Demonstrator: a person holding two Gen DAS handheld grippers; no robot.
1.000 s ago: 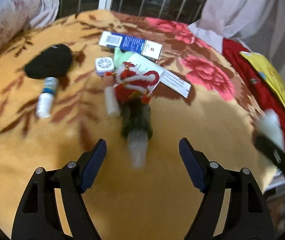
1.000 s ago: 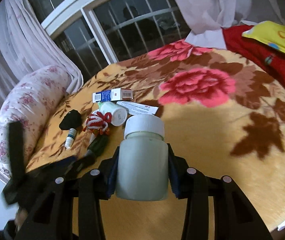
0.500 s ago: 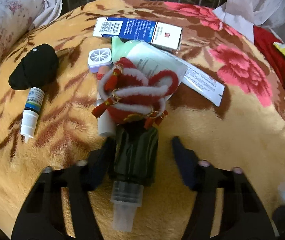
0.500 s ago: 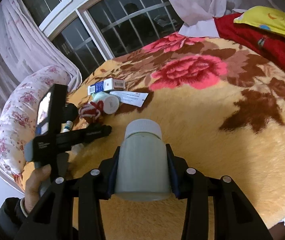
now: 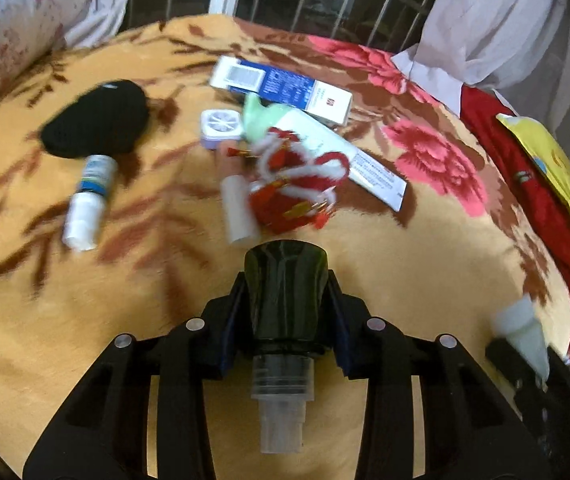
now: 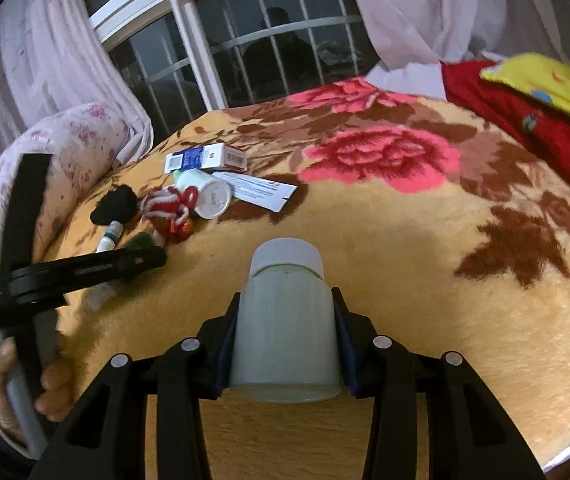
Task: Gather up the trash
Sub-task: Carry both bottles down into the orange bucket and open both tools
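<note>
currently, your left gripper [image 5: 287, 308] has its jaws closing on a dark green bottle [image 5: 285, 292], which sits between the blue pads with both pads against its sides. the bottle's clear cap [image 5: 283, 396] points back toward the camera and its base points out toward the bed. your right gripper [image 6: 285, 340] has its jaws clamped on a pale white jar [image 6: 285, 320]; the jar's ribbed white lid [image 6: 286, 254] faces away from the camera.

note the bed, which is covered by a yellow blanket [image 5: 405, 280] with red flowers and brown leaves. the remaining trash lies in a loose cluster on it, beyond the green bottle:
- a red and white knotted cord ornament [image 5: 293, 184], nearest the bottle's base.
- a small white tube [image 5: 237, 212], just left of the ornament and touching it.
- a pale green tube [image 5: 305, 136], partly under the ornament.
- a white leaflet [image 5: 381, 180], beside the green tube's right end.
- a blue and white box [image 5: 281, 88], behind the tube.
- a small round white cap [image 5: 221, 126], left of the tube.
- a black cloth item [image 5: 97, 118], well to the left.
- a white dropper bottle [image 5: 89, 200] with a blue label, its top touching the black cloth.

in the right wrist view, your left hand [image 6: 25, 376] grips the left tool's handle at the lower left edge.
</note>
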